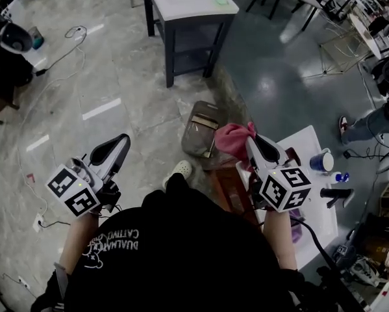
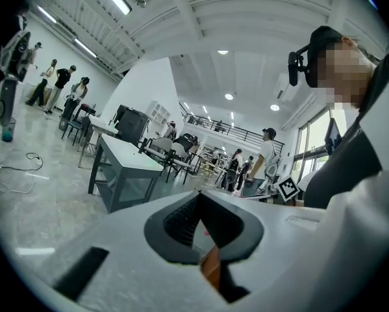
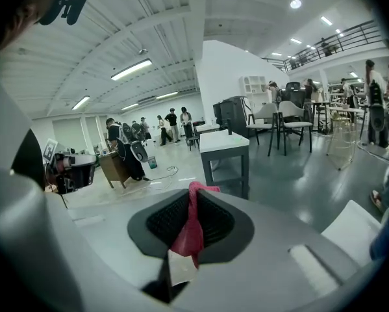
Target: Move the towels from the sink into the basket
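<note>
One pink towel was held pinched between the jaws of the right gripper, lifted clear beside the white table. What appeared to be the basket lay on the floor just beyond. The pinch was best kept firm until the towel was carried over its rim and lowered inside. The jaws of the left gripper were closed on nothing.

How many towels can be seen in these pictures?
1: a pink towel pinched in the right gripper. Others may lie hidden behind the person's body.
</note>
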A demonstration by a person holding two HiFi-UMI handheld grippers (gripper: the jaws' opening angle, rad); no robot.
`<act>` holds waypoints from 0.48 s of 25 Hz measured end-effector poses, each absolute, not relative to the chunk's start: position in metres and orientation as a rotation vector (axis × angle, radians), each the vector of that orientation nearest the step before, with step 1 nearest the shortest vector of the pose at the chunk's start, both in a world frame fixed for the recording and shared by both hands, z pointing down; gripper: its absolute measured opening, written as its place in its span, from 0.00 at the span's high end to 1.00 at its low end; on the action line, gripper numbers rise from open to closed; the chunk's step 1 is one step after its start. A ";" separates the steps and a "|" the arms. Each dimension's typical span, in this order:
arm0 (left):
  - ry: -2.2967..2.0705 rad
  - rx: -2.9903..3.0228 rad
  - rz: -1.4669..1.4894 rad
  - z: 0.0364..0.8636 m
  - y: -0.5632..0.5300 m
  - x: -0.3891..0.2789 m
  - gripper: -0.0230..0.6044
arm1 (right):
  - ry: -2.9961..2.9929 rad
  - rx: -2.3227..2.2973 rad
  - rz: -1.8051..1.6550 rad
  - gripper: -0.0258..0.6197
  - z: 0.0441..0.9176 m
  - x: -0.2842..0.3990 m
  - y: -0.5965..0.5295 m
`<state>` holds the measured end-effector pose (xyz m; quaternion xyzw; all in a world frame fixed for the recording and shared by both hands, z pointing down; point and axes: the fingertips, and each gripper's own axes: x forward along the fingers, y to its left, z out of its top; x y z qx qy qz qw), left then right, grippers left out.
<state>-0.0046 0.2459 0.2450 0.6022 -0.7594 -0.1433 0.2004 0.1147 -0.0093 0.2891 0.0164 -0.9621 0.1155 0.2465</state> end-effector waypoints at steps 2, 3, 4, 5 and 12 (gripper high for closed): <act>-2.108 1.708 -0.373 0.246 0.228 -0.014 0.96 | -2.620 0.047 0.327 0.89 0.296 0.107 -0.020; -2.107 1.722 -0.364 0.245 0.217 -0.019 0.96 | -2.620 0.052 0.335 0.89 0.300 0.103 -0.026; -2.108 1.732 -0.361 0.243 0.208 -0.024 0.96 | -2.618 0.059 0.350 0.89 0.304 0.100 -0.031; -2.109 1.738 -0.364 0.242 0.199 -0.029 0.96 | -2.615 0.067 0.373 0.89 0.308 0.098 -0.037; -2.078 1.771 -0.316 0.241 0.156 -0.055 0.96 | -2.580 0.098 0.518 0.89 0.334 0.075 -0.065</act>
